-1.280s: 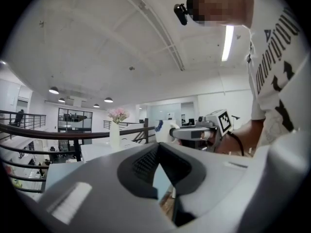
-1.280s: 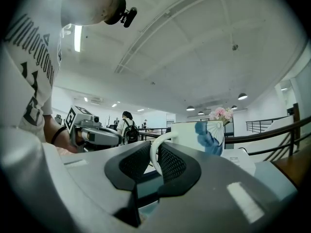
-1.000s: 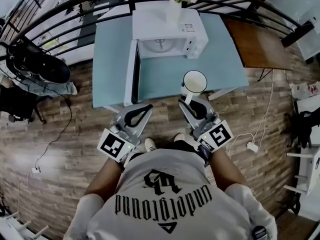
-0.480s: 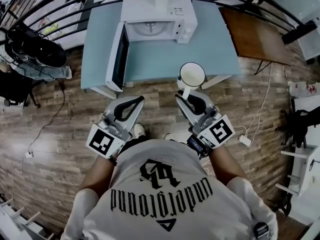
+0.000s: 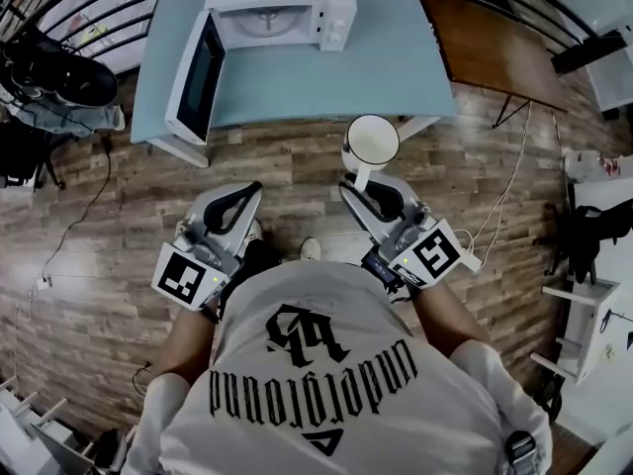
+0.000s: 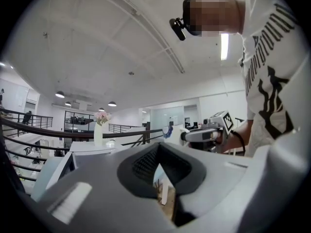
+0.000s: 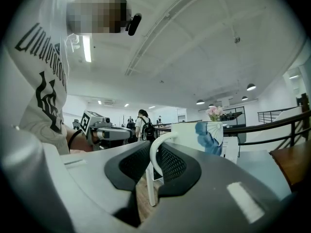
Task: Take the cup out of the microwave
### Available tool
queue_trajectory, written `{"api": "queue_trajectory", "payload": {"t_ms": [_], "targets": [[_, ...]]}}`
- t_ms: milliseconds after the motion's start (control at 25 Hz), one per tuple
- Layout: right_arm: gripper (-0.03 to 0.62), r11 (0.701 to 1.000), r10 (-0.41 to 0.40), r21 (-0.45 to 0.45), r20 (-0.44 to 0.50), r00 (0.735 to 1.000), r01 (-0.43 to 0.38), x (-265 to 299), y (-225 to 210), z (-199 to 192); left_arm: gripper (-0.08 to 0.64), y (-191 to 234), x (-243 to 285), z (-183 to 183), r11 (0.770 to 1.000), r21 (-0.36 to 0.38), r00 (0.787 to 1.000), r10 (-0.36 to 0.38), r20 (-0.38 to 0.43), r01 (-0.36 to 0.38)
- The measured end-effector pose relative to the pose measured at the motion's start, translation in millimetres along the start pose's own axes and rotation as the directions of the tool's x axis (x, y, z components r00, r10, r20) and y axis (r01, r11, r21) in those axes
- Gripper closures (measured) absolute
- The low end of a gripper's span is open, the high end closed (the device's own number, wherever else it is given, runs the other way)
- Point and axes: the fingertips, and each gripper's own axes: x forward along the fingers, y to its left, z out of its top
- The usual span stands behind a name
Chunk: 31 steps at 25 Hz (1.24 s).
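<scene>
The white cup (image 5: 371, 142) hangs over the wooden floor just off the table's near edge, mouth up. My right gripper (image 5: 358, 180) is shut on its handle. In the right gripper view the thin white handle (image 7: 154, 152) sits pinched between the dark pads, and the cup's body (image 7: 206, 136), with a blue print, stands beyond them. The white microwave (image 5: 277, 13) stands at the far side of the pale blue table (image 5: 396, 67), its door (image 5: 193, 67) swung open to the left and its cavity bare. My left gripper (image 5: 250, 190) is level beside the right one, shut and holding nothing.
A brown wooden table (image 5: 495, 52) adjoins the blue one on the right. Dark bags (image 5: 49, 67) lie at the left by a curved railing. Cables (image 5: 495, 236) trail over the plank floor. A vase of pink flowers (image 6: 99, 127) stands on the microwave.
Both grippers have drawn back from the table with the person. The cup has gone from above the table's front edge to over the floor. The microwave door stays open.
</scene>
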Motion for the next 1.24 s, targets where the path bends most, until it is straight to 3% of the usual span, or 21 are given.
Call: {"api": "queue_trajectory", "payload": {"t_ms": [520,1240], "targets": [[0.541,0.996,0.087,0.030,0.009,0.996,-0.087,-38.1,35.0,-13.6,0.510,-42.2,5.5,-4.2,1.000,0.019,1.000,0.025,-0.004,-0.025],[0.541,0.994,0.111,-0.002,0.026,0.993,-0.111,-46.9,32.8,-6.1,0.509,-55.7,11.1,-2.0,0.999,-0.003,0.999,0.044,0.004,-0.044]]}}
